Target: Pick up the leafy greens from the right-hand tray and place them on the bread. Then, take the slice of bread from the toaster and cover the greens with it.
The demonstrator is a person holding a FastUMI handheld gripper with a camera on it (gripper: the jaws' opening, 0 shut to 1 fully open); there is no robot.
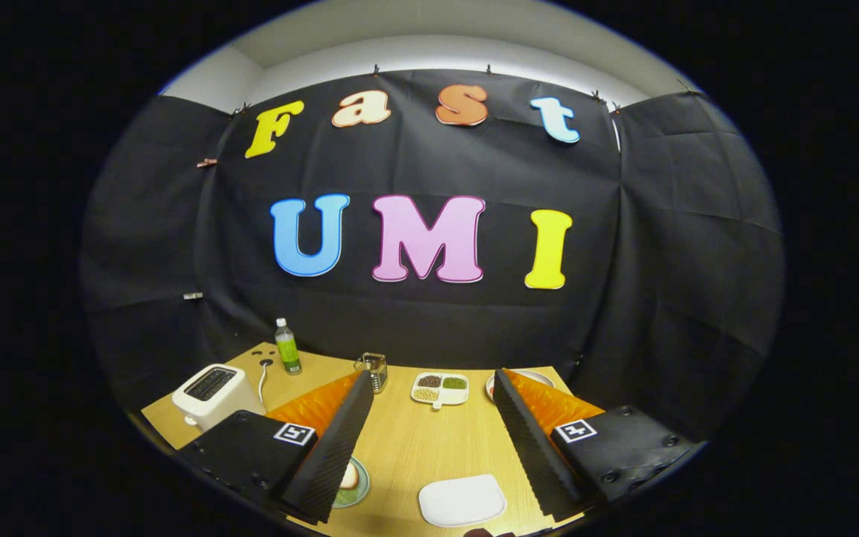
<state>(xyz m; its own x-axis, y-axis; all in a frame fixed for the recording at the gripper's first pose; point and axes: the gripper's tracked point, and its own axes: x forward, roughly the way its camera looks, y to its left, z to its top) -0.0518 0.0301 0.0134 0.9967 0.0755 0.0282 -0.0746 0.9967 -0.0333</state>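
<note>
Desk [407, 440], light wood, seen from high up. Tongs [433, 375] spread wide apart, gripping nothing, held well above everything.

White toaster [213, 391] at the far left of the desk, beyond the left finger. Slots dark; cannot tell if a slice sits inside.

White rectangular tray [463, 500] lying between the fingers, near the close edge, surface looking bare.

Round plate [530, 377] beyond the right fingertip, mostly hidden. Green plate [359, 488] tucked under the left finger, with bread [349, 477] on it, half covered. Cannot tell where the leafy greens lie: possibly on the hidden plate, possibly already on the bread.

Divided dish [441, 388] of beans straight ahead between the fingertips. Wire holder [374, 367] by the left fingertip. Green bottle [287, 347] behind the toaster.

Scene fits either greens waiting on a hidden tray or a sandwich already stacked under the finger.

Advice, as a judgement:
- Keep the tongs wide and come lower before committing.
- Shift so the left finger stops masking the bread plate.
- Close gently on soft food.
- Steer clear of the wire holder and the bottle.
</note>
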